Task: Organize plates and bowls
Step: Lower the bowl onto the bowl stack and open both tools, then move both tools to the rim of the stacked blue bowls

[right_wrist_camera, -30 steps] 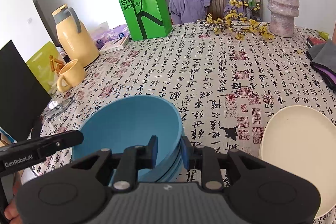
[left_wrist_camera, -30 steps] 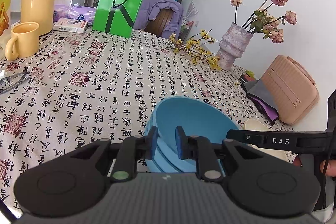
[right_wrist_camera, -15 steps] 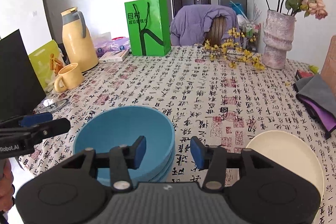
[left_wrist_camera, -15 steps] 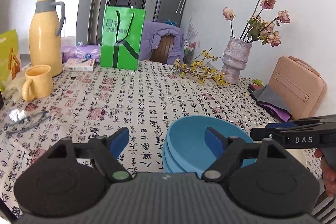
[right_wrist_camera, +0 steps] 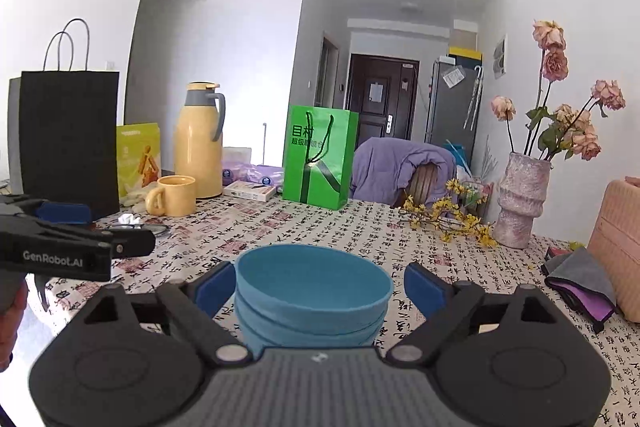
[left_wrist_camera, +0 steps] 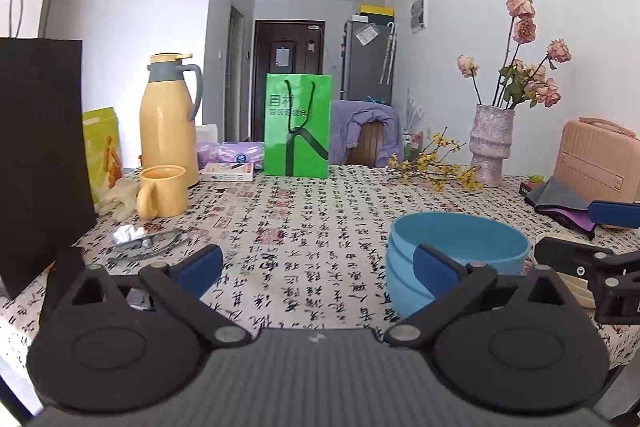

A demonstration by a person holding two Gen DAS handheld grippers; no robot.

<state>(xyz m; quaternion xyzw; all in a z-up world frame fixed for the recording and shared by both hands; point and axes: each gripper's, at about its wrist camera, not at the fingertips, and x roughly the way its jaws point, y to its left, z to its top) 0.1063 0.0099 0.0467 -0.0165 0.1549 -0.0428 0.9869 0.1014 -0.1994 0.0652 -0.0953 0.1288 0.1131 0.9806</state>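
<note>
Left wrist view shows the left gripper (left_wrist_camera: 318, 265) with its blue pads wide apart. Its jaws have just been opening, and nothing sits between them but bare tablecloth (left_wrist_camera: 304, 227). The blue bowls (left_wrist_camera: 456, 259) stand in a stack on the cloth, just behind the gripper's right pad and off to the right of the gap. At the right edge, part of the right gripper (left_wrist_camera: 592, 239) pokes in, and a bit of a cream plate (left_wrist_camera: 568, 287) shows behind it.

From the right wrist view, the right gripper (right_wrist_camera: 318, 287) is spread wide too. Its jaws have just been opening. The bowls (right_wrist_camera: 312, 299) sit right between its two pads, but the pads do not press on them; there is a small gap on each side. So both grippers have let go, and the bowls rest on the table on their own. Part of the left gripper (right_wrist_camera: 80, 227) shows at the left edge.

Farther back on the table are a yellow mug (left_wrist_camera: 164, 191), a tall yellow jug (left_wrist_camera: 170, 119), and a green bag (left_wrist_camera: 298, 125). A black bag (left_wrist_camera: 40, 155) stands at the left. A vase (left_wrist_camera: 490, 147) with dried roses stands at the right, with yellow twigs (left_wrist_camera: 432, 169) lying beside it. A pink case (left_wrist_camera: 596, 161) is near the wall, with a grey and purple cloth (left_wrist_camera: 560, 205) in front of it.
</note>
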